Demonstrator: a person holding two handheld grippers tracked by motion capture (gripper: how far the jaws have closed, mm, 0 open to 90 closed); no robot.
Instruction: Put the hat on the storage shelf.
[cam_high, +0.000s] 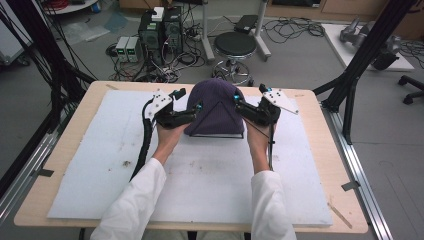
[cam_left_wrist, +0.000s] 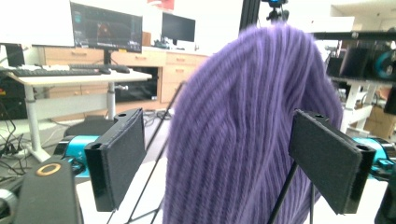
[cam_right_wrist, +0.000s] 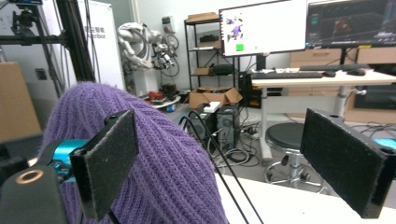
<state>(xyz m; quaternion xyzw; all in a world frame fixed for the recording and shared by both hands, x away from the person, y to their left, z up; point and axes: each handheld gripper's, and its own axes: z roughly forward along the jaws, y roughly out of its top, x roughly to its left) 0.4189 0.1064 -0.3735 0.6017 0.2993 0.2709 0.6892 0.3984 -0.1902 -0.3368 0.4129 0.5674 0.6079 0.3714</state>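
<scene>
A purple knit hat (cam_high: 216, 102) sits over a black wire pyramid stand (cam_high: 220, 134) at the far middle of the white mat. My left gripper (cam_high: 196, 111) is at the hat's left side and my right gripper (cam_high: 239, 102) at its right side, both open. In the left gripper view the hat (cam_left_wrist: 247, 126) rises between the spread jaws of the left gripper (cam_left_wrist: 224, 140), touching neither pad. The right gripper view has the hat (cam_right_wrist: 163, 172) behind the left pad of the right gripper (cam_right_wrist: 224, 149), with the stand's rods (cam_right_wrist: 224, 163) in the gap.
A white foam mat (cam_high: 200, 175) covers most of the wooden table (cam_high: 320, 150). Beyond the far edge stand a black stool (cam_high: 235, 47) and computer towers (cam_high: 160, 30) with cables. Black frame posts (cam_high: 360, 55) flank the table.
</scene>
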